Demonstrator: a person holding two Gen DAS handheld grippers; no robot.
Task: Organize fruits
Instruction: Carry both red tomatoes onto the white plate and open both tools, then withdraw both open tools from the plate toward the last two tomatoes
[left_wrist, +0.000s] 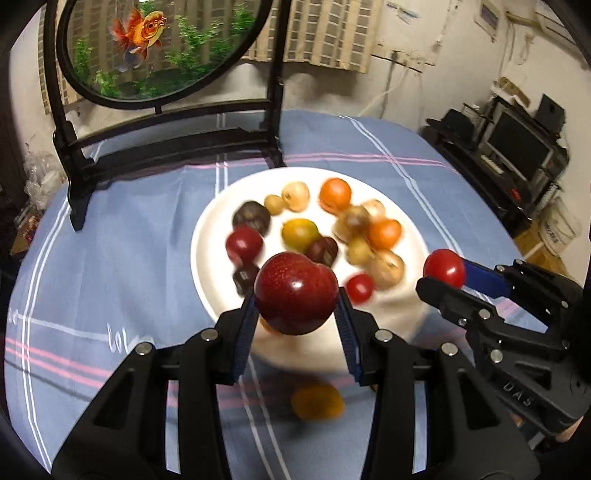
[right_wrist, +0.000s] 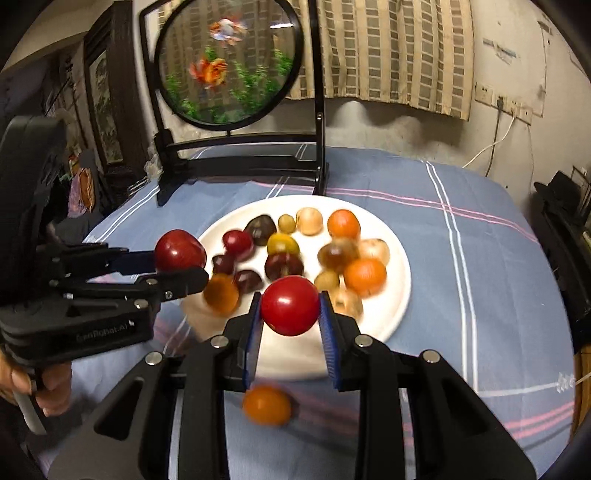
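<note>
A white plate (left_wrist: 214, 221) on the blue cloth holds several small fruits: oranges, tomatoes, dark chestnuts and pale longans. My left gripper (left_wrist: 296, 314) is shut on a dark red plum (left_wrist: 295, 293) above the plate's near edge; it also shows in the right wrist view (right_wrist: 180, 251). My right gripper (right_wrist: 290, 314) is shut on a red tomato (right_wrist: 290, 304), also seen from the left wrist view (left_wrist: 444, 267), above the plate's (right_wrist: 400, 273) near edge. An orange fruit (right_wrist: 266, 404) lies on the cloth below the grippers, and it also shows in the left wrist view (left_wrist: 317, 401).
A black stand with a round goldfish panel (left_wrist: 162, 48) stands behind the plate at the table's far side. The table has a blue checked cloth (left_wrist: 92, 258). A wall with a curtain is behind, and dark shelving (left_wrist: 517, 147) stands at the right.
</note>
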